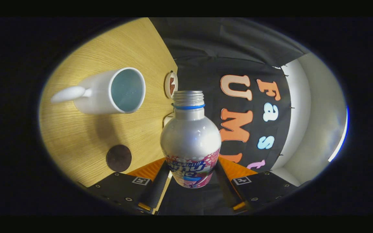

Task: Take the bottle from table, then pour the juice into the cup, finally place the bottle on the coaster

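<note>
Now fingers clamp the bottle; wooden table holds cup.

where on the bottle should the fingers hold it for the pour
Where they sit now: the straight labelled lower body of the bottle, one finger on each side, coming side-on. Above, the shoulder rounds and the neck narrows, so a hold there would likely slip. The gripper looks shut on it.

Gripper with two flat plates, one on each side, each with small round screws along the face. One square marker, white with a dark sign, on the inner corner of each plate. Orange panels behind the plates. Two long narrow fingers with a fine ribbed texture.
</note>
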`<state>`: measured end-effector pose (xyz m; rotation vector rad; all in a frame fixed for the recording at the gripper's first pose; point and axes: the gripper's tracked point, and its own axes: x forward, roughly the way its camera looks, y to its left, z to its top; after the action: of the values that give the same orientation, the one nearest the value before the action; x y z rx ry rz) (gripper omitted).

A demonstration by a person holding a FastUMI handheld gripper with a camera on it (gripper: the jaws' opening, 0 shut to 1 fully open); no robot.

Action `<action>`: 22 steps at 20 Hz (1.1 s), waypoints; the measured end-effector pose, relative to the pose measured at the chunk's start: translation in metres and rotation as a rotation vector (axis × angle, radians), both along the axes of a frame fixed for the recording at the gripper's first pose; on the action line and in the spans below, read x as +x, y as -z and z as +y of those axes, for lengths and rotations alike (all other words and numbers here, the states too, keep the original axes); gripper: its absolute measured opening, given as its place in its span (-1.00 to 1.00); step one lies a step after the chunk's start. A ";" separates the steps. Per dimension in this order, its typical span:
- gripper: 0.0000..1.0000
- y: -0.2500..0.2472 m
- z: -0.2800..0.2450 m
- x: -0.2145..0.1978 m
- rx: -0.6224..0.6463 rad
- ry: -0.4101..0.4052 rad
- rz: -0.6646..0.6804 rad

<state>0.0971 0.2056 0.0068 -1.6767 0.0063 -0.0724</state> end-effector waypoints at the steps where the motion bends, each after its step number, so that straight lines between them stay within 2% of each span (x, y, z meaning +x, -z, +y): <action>1: 0.55 0.001 0.002 0.000 -0.006 -0.002 0.005; 13: 0.54 0.000 0.007 0.006 -0.159 -0.010 -0.010; 22: 0.54 0.008 0.012 0.011 -0.211 -0.019 0.020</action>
<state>0.1082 0.2176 -0.0012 -1.8880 -0.0020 -0.0432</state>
